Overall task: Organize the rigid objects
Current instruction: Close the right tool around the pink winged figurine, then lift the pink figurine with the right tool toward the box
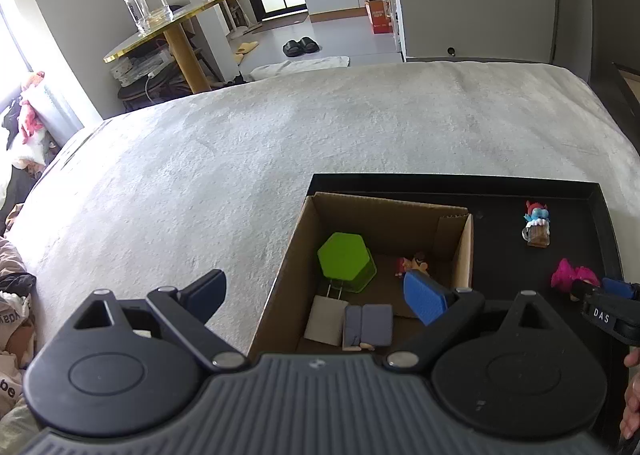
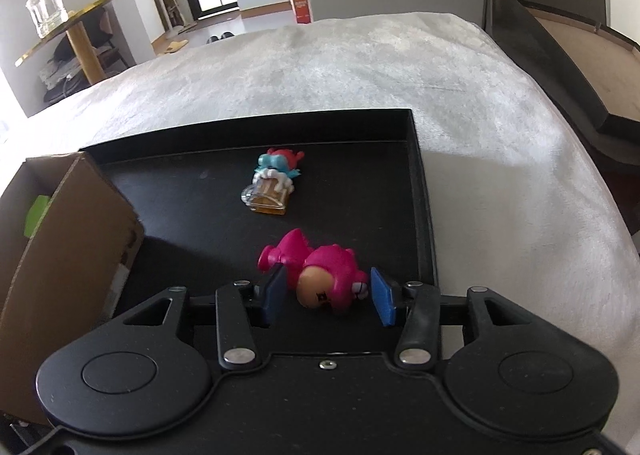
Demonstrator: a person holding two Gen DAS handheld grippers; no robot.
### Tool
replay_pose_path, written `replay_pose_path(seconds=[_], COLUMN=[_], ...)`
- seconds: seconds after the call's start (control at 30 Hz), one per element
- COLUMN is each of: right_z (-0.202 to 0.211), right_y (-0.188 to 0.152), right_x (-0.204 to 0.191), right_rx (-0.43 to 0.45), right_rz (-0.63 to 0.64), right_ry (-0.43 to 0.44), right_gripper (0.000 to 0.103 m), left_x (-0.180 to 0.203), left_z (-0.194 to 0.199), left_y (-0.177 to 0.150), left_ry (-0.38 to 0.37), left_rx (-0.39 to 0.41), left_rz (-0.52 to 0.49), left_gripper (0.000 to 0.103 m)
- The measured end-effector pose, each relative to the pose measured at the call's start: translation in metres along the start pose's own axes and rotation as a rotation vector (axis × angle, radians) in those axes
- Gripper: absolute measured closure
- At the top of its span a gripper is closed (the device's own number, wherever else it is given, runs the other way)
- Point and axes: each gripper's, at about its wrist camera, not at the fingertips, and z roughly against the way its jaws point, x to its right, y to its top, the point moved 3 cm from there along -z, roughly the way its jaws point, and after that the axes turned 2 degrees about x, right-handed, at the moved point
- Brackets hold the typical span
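Right gripper (image 2: 326, 295), jaws spread, straddles pink figure (image 2: 320, 271) lying on black tray (image 2: 424, 215), long axis running forward-left; we're not pinching yet. Left gripper (image 1: 316, 295), spread and empty, hangs over cardboard box (image 1: 280, 295), farther away.

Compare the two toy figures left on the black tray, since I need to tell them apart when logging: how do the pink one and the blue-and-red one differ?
The pink toy figure is mostly one colour with a tan face; the blue-and-red toy figure sits on a clear amber mug. The pink one lies between the right gripper's open fingers, the blue-and-red one farther off, untouched. The pink one looks bigger, though it is nearer. Both lie on the black tray, outside the cardboard box.
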Motion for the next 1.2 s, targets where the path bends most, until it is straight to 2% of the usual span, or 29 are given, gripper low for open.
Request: replay_pose_path(seconds=[0.23,0.3,0.37,0.43,0.73,0.9,1.2], right_z=[0.007,0.010,0.012,0.014,-0.006,-0.011,-0.019], right_y=[-0.005,-0.004,-0.004,-0.003,0.003,-0.001,-0.009], right_x=[-0.012,-0.012,-0.012,-0.012,-0.010,-0.020,-0.030], right_rx=[-0.014,-0.005,0.018,0.038,0.040,0.045,0.001], right_rz=[0.040,0.047,0.059,0.071,0.089,0.149,0.222], right_ry=[0.037,0.037,0.027,0.021,0.021,0.019,-0.001], right_gripper=[0.057,0.052,0.038,0.036,0.035,0.035,0.037], left_x=[-0.002,-0.002,-0.002,0.000,0.003,0.001,-0.009], left_z=[0.002,0.001,0.001,-0.001,-0.017,-0.026,-0.032], left_y=[-0.002,-0.002,-0.003,-0.002,-0.005,-0.005,-0.010], left_ry=[0.005,0.005,0.007,0.006,0.000,-0.002,-0.012], left_rx=[0.005,0.004,0.000,-0.001,-0.027,-0.041,-0.059], left_rz=[-0.002,-0.002,-0.003,-0.004,-0.001,0.010,0.030], left_gripper=[0.008,0.008,0.008,0.008,0.008,0.008,0.008])
